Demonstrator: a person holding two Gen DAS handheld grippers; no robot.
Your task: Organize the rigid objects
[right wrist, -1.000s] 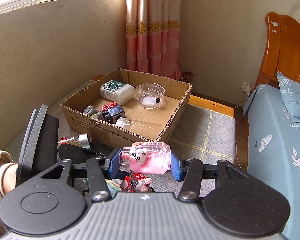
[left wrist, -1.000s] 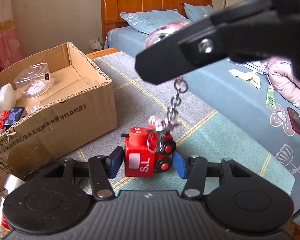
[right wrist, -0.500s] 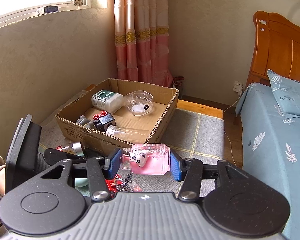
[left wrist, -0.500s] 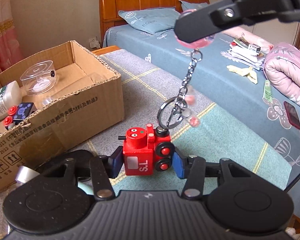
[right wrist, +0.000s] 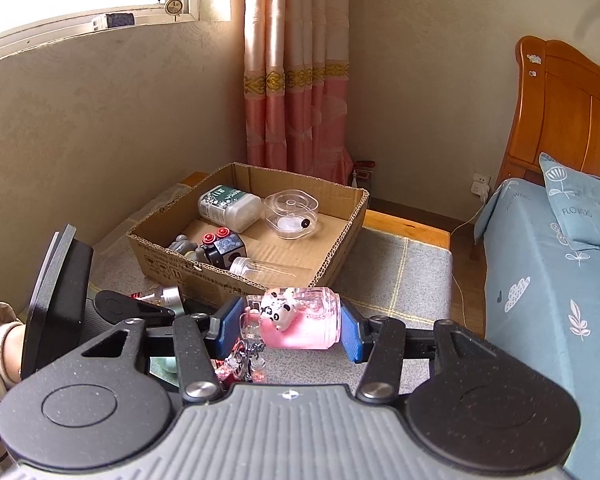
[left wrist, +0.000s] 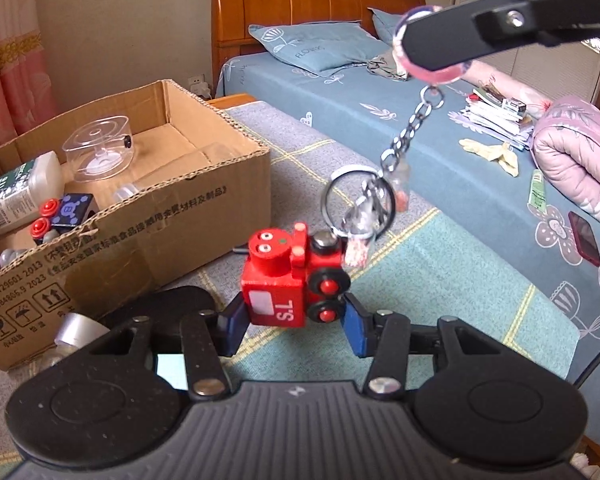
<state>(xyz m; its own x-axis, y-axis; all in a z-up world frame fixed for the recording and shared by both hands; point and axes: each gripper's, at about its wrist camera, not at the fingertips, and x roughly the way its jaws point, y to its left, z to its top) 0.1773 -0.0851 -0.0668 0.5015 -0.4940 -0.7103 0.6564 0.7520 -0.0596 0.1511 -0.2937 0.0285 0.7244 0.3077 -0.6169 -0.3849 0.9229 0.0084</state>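
Left hand-held gripper grasps the red toy train; right hand-held gripper grasps the pink keychain bottle (chain dangling).

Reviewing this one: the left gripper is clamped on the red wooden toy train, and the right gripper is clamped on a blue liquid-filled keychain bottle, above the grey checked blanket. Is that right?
Not quite: the keychain bottle is pink, not blue, as the right wrist view shows between the right gripper pads. The rest holds: the left gripper is clamped on the red wooden toy train, above the grey checked blanket.
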